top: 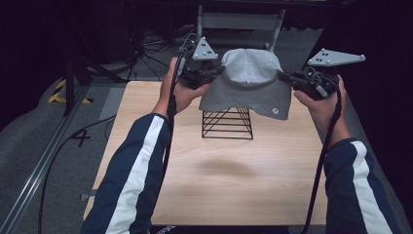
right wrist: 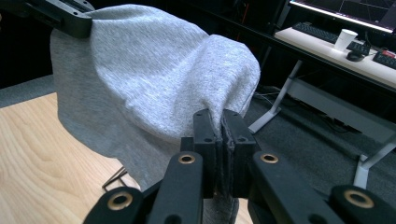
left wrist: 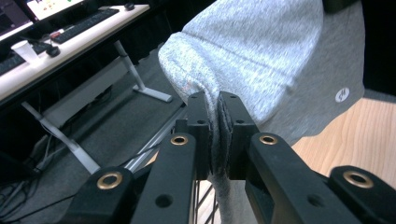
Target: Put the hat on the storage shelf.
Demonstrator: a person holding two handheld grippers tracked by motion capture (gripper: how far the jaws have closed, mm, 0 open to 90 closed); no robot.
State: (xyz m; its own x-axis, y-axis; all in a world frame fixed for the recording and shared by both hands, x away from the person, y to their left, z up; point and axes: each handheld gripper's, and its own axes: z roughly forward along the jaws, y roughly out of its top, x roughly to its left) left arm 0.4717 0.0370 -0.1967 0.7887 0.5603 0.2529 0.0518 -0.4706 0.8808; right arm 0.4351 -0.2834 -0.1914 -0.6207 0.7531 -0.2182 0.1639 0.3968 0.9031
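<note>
left gripper [top: 214, 73]: we pinch tight the left edge of the grey hat [top: 251, 80] | hat: hangs between both grippers, above the black wire rack [top: 227, 123] on the wooden table [top: 219, 170] | right gripper [top: 287, 77]: we pinch tight the right edge | gripper views: desk with a paper cup [right wrist: 346, 39]

A light wooden table [top: 146, 161] with a pale grain carries the work. A black wire rack [top: 227, 123] stands directly on it, toward the far middle of the top, its thin bars widening down to a broader base. A soft shadow lies on the wood nearer the person, just in front of the rack. The table itself stands on a grey carpeted floor [top: 39, 136], where cables trail along the left side.
</note>
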